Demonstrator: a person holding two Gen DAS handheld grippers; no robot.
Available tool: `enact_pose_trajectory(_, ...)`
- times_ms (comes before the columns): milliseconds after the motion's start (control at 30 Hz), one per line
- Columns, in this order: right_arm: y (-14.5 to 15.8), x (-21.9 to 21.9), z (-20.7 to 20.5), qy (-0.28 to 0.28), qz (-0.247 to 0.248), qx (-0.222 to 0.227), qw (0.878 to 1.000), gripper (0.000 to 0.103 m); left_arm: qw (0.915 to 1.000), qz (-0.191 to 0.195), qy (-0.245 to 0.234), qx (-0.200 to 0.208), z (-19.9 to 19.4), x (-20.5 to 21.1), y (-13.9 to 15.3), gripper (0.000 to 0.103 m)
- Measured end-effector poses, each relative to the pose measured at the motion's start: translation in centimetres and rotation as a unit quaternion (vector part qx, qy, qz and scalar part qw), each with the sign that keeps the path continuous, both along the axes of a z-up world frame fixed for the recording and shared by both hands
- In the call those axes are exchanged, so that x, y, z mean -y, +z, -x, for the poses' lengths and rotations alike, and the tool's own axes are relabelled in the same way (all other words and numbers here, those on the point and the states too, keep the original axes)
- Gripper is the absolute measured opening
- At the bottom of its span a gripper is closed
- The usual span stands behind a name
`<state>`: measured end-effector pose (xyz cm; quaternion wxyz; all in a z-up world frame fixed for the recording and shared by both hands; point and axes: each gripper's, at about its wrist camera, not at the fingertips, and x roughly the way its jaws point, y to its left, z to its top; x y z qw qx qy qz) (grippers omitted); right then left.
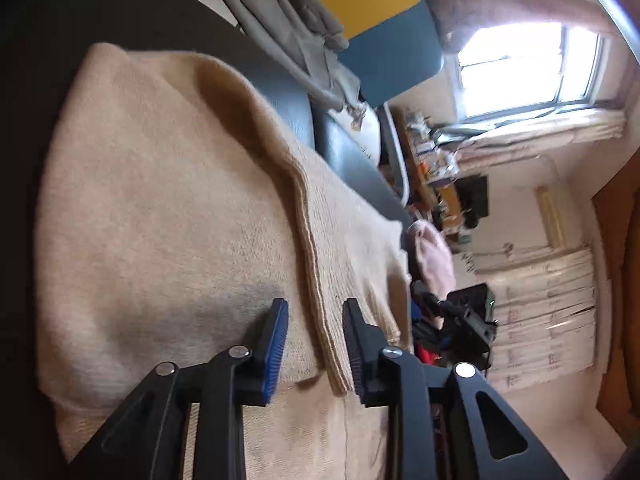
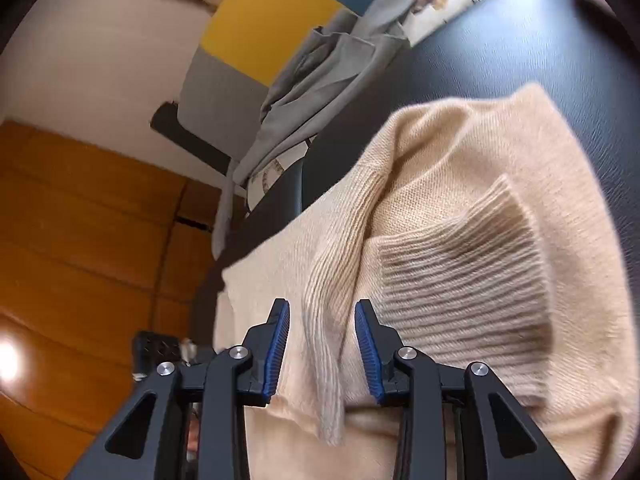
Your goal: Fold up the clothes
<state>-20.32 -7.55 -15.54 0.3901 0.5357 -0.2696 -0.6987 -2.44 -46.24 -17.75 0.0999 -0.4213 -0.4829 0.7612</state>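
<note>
A cream knitted sweater (image 1: pixel 168 208) lies spread over a dark padded surface (image 2: pixel 520 40) that looks like a sofa or bed rather than a desk, and part of it is already doubled over. In the left wrist view a layered edge (image 1: pixel 308 240) runs from about 12 o'clock down toward 6 o'clock, straight into the gap of the left tool (image 1: pixel 316 344). That tool is spread, with one pad on each side of the edge and no pinch made that the view shows, a placement that suits taking hold of the doubled layers together. In the right wrist view the right tool (image 2: pixel 322 344) is also spread, straddling a ribbed strip (image 2: pixel 332 300), probably a sleeve or hem, which hangs between the pads without being clamped. A ribbed cuff (image 2: pixel 460 292) lies folded onto the body of the sweater at about 2 o'clock from that tool, which I judge to be a sleeve laid inward to narrow the garment. A grey garment (image 2: pixel 320 92) sits crumpled at 12 o'clock, well apart from the sweater, beside a pale cushion (image 2: pixel 440 0) with printing too blurred to read. No brand or label is legible on the sweater.
</note>
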Motion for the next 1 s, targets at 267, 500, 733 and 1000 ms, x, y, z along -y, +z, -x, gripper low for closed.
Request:
enact_pose_trajectory(267,-0.6,1.5,-0.3,0.022,-0.001,0.012,1.0,0.036,0.9991,0.033,-0.022,0.016,1.9,-2.1,0.5,0.042)
enact_pose_trajectory(500,-1.2,1.4,-0.3,0.018,-0.001,0.018,1.0,0.03,0.9952,0.087,-0.026,0.036,2.8,-3.2,1.2,0.018)
enact_pose_trajectory(733,0.8,2.0,-1.3,0.022,-0.052,-0.032,0.998,0.009,0.9835,0.176,-0.03,0.028,2.4,-4.0,3.8,0.004)
enact_pose_trajectory(1000,2.6,2.0,-3.2,0.042,-0.151,-0.1,0.983,0.007,0.9789,0.194,-0.042,0.051,0.9,-4.2,2.0,0.004)
